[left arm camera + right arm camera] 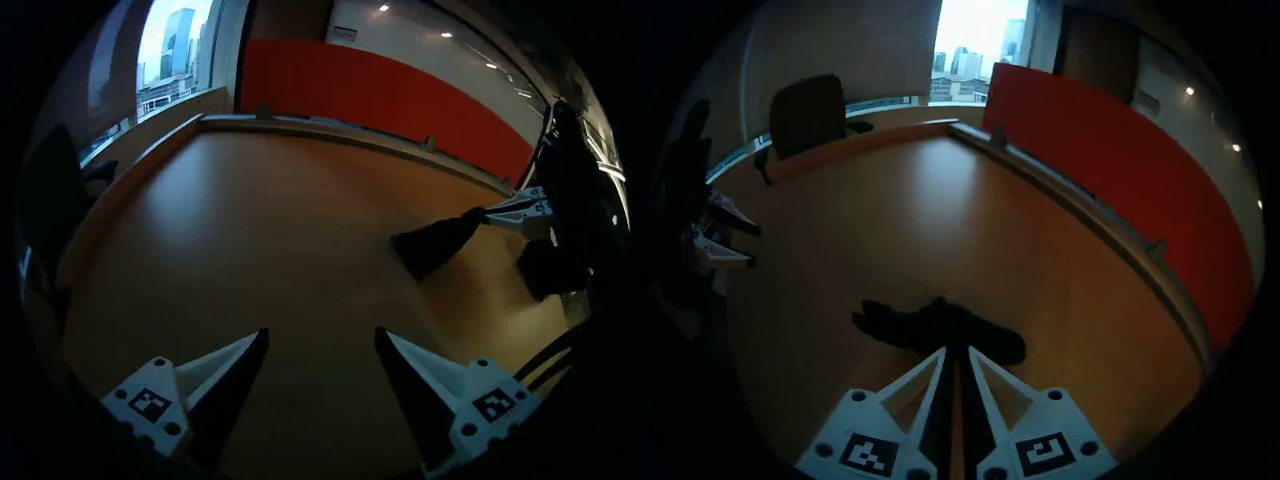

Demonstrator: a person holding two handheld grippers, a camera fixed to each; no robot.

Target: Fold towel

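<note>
A dark towel (938, 328) lies bunched on the wooden table (944, 216), right at my right gripper's tips. The right gripper (957, 354) has its fingers almost together, shut on the towel's near edge. In the left gripper view the same towel (436, 244) hangs as a dark wedge from the right gripper (490, 214), which reaches in from the right with a dark-sleeved arm behind it. My left gripper (320, 336) is open over bare table with nothing between its fingers. It also appears at the far left of the right gripper view as the left gripper (748, 244).
A red partition (1120, 168) with a raised ledge (360, 136) runs along the table's far side. A dark office chair (808, 112) stands by the window end. A person's dark clothing (572, 208) fills the right edge of the left gripper view.
</note>
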